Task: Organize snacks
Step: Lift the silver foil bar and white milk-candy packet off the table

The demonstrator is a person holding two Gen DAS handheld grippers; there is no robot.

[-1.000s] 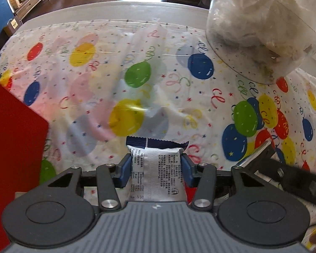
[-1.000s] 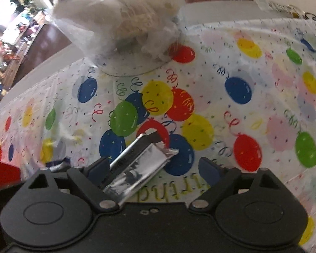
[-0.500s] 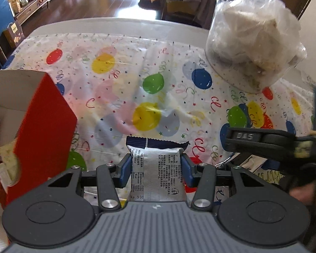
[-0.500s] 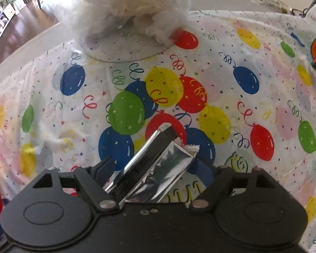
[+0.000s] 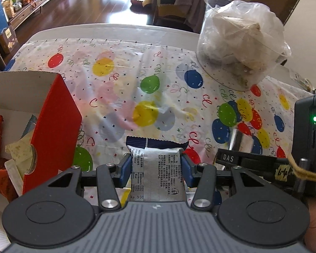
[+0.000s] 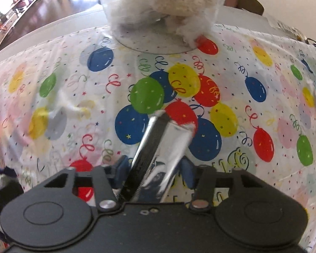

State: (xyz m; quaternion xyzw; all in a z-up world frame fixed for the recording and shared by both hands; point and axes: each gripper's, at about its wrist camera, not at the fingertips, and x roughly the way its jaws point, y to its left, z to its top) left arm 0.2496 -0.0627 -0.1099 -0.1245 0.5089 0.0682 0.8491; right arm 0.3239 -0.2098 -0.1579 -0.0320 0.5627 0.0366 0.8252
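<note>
Lifted and drawn back since a second ago, so that far more of the red box (image 5: 52,130) shows at left, open top and inside wall now exposed. Holds red-wrapped and pale packets already, with a finger hole in its near side. Just right of it: left gripper (image 5: 155,164), jaws clenched on a white printed snack packet (image 5: 157,175), raised above the balloon-print tabletop (image 5: 120,67). Further right: right gripper (image 6: 154,168), now clamped on a silver foil packet (image 6: 164,147) that was only lying loose between spread jaws before. Both snacks secured, so probably ready for carrying left into the box. Beyond, untouched: clear bag of pale food (image 5: 240,44).
</note>
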